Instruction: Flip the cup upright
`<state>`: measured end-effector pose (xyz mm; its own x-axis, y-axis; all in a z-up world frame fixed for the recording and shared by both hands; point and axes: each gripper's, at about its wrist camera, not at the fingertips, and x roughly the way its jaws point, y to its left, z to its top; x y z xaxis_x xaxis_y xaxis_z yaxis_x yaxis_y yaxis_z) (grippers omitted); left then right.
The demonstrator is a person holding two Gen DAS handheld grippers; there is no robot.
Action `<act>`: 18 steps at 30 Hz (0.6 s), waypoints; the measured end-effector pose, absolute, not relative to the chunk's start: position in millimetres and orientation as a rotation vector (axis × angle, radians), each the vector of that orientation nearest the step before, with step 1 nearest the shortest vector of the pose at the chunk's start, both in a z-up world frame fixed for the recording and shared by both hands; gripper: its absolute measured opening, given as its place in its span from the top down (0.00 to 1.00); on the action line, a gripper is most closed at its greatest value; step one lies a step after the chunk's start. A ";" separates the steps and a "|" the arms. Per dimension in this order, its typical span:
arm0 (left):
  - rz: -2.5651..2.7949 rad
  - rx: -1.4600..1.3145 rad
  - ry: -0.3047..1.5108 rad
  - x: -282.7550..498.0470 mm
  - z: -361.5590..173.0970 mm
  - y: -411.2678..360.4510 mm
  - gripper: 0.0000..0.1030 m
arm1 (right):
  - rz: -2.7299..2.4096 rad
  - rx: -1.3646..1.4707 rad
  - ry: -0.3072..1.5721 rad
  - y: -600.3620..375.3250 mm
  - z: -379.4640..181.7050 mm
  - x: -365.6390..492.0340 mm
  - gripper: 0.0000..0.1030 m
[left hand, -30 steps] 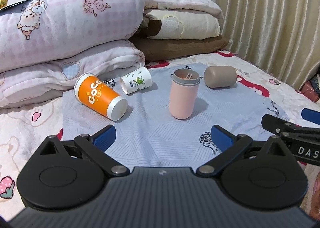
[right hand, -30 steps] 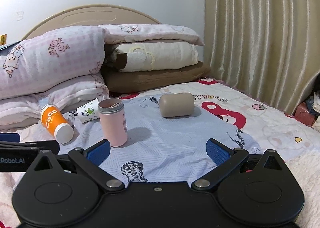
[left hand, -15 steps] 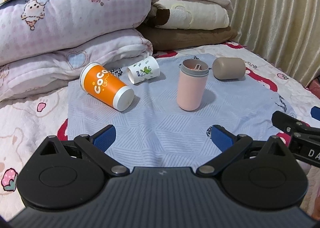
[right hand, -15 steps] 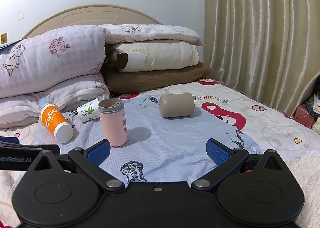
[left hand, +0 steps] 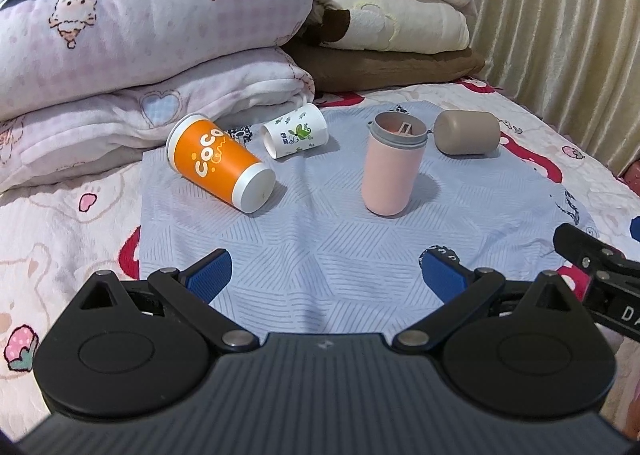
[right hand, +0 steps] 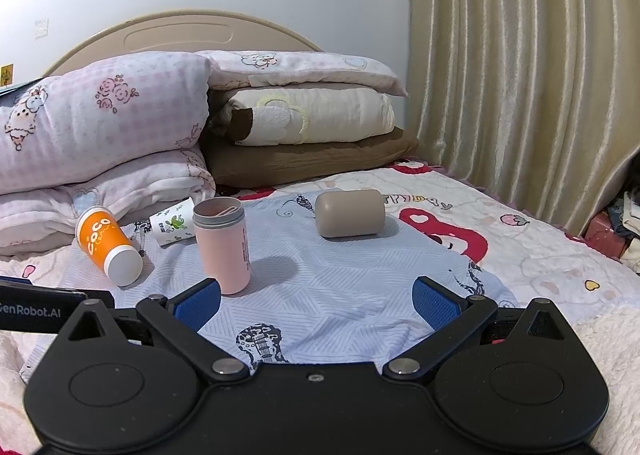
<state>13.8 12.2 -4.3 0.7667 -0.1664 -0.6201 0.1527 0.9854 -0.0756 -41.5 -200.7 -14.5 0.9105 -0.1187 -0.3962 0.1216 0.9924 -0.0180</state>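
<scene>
Both hand-held grippers (left hand: pixel 326 275) (right hand: pixel 316 301) gape empty; orange cup (left hand: pixel 220 163) lies sideways.

Left tool (left hand: pixel 326 275) spread wide, empty; orange cup (left hand: pixel 221 163) on side.

left hand-held gripper (left hand: pixel 326 273): jaws wide apart, empty | right hand-held gripper (right hand: pixel 316 301): jaws wide apart, empty

Coco cup (left hand: pixel 220 163) left of upright tumbler (left hand: pixel 394 167).
</scene>
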 end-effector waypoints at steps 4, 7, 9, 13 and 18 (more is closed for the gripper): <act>-0.189 0.000 0.660 11.5 -3.8 9.9 0.00 | -0.123 0.001 0.408 -203.8 -14.8 -41.2 0.00; -0.199 0.021 0.647 9.6 -2.7 7.2 0.00 | -0.123 0.000 0.408 -203.5 -14.6 -40.6 0.00; -0.203 0.027 0.643 8.1 -2.6 6.3 0.00 | -0.123 0.000 0.408 -203.6 -14.6 -40.6 0.00; -0.210 0.035 0.640 7.6 -2.5 5.4 0.00 | -0.126 0.000 0.405 -205.0 -15.0 -41.3 0.00; -0.214 0.036 0.637 6.7 -2.4 5.7 0.00 | -0.127 -0.001 0.401 -207.3 -15.2 -41.0 0.00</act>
